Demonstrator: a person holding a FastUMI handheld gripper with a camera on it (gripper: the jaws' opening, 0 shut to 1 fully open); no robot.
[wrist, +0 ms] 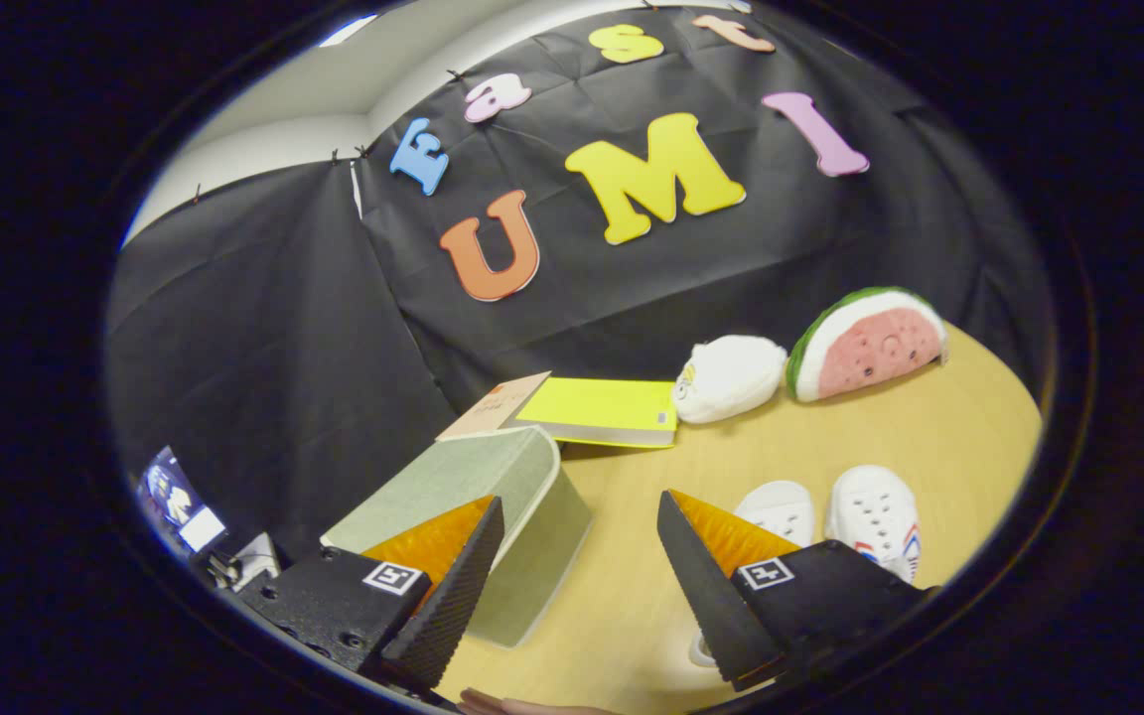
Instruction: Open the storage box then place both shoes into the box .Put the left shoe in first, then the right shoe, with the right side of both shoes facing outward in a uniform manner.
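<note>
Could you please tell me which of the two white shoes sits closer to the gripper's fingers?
The shoe just beyond the open gripper's finger; the other shoe lies farther out beside it.

Riding on the tool, the fisheye camera looks forward between spread fingers, low and close over the bench, tilted, facing the far booth wall.

The left finger hides the near corner of the storage box. The right finger covers the heels of both white shoes. Whether the box lid is latched cannot be told.
</note>
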